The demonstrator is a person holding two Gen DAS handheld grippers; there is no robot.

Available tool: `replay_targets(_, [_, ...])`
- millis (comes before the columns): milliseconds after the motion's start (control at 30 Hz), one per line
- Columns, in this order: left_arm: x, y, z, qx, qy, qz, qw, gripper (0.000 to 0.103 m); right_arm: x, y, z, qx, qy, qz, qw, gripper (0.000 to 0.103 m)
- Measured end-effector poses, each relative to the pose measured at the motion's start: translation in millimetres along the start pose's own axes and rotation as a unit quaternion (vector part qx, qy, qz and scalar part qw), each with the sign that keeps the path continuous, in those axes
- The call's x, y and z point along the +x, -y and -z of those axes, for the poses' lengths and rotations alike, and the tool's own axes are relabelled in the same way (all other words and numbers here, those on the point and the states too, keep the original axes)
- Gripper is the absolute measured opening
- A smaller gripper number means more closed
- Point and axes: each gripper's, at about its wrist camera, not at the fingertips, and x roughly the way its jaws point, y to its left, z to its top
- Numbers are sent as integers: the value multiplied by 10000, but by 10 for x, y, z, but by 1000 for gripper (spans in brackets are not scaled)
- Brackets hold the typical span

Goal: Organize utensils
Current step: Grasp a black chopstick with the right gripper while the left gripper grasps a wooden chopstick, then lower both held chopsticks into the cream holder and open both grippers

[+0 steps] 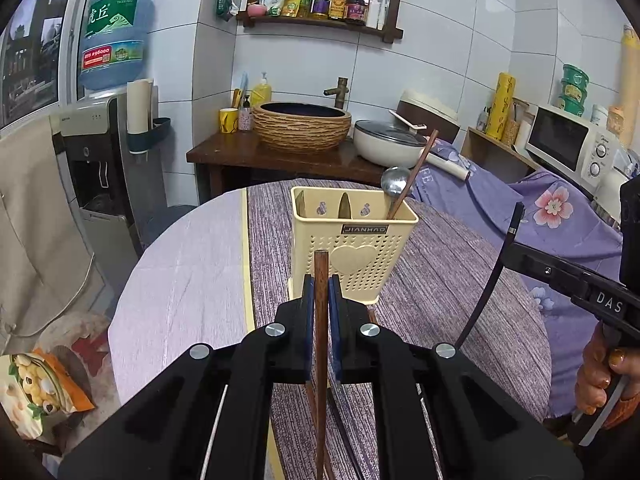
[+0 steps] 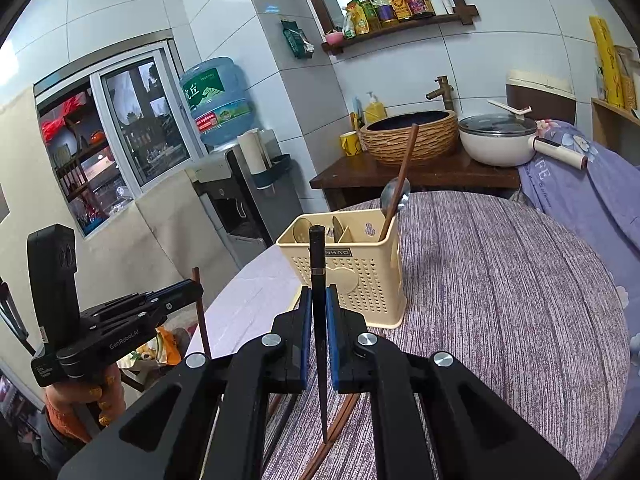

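While my left hand-held gripper (image 1: pixel 321 300) pinches a brown chopstick (image 1: pixel 320 344) upright, my right hand-held gripper (image 2: pixel 319 312) clamps a black chopstick (image 2: pixel 318 300) too. Both sit just in front of the cream utensil holder (image 1: pixel 360 256) near the bench's (image 1: pixel 180 280) far edge, spoon (image 1: pixel 394 180) inside.

Utensil holder (image 1: pixel 354 240): cream plastic, perforated walls, looking matt. Spoon (image 1: pixel 395 181) standing in it: polished metal, glossy bowl catching light. Brown chopstick (image 1: pixel 321 320): wood, dull grain showing. Black chopstick (image 2: pixel 319 320): smooth, dark, slightly shiny, with a metal band. Left gripper (image 1: pixel 321 292) and right gripper (image 2: pixel 319 300): matt black plastic bodies, blue pads, bright metal screw heads shining. Tablecloth (image 1: pixel 440 280): purple woven cloth, streaked, looking rough. Basin (image 1: pixel 302 126), upper centre: ribbed brown outside, looking woven. Wall tiles (image 1: pixel 440 40): white, glossy, reflecting.
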Motion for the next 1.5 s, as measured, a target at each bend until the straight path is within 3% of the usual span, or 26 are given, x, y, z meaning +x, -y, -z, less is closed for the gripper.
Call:
replay_targets(300, [-86,50,-342,166,227,-3,9996,7,8,-62,-276,-121,144,2,9998,7])
replay_targets(567, [-140,75,-1007,36,524,119,9985,7,-38,-151,-810,-185,543,120,9983,7])
replay_targets(800, [-344,118,-1775,-379,1278,307,9906,7,-137,-354,-1456,-477,1265,492,9896,7])
replay_targets(933, [-341,160,-2021,-421,1663,-21,9852,7,-63,-346,-1623,-472,1528,696,9847,7])
replay_targets(1067, [-58,178,-1985,-410,1513,-233,9874,7,203,-313,-1541,-577,1496,1030,9817,7])
replay_targets(1300, [530,107,-1520,-429,1067,-357,9927,7,656,-136,-1182,-488,1264,1190,9836,7])
replay_targets(1500, [791,93,-1195,-323,781,-391,9957,7,898,-56,-925,-421,948,1215,9872,7])
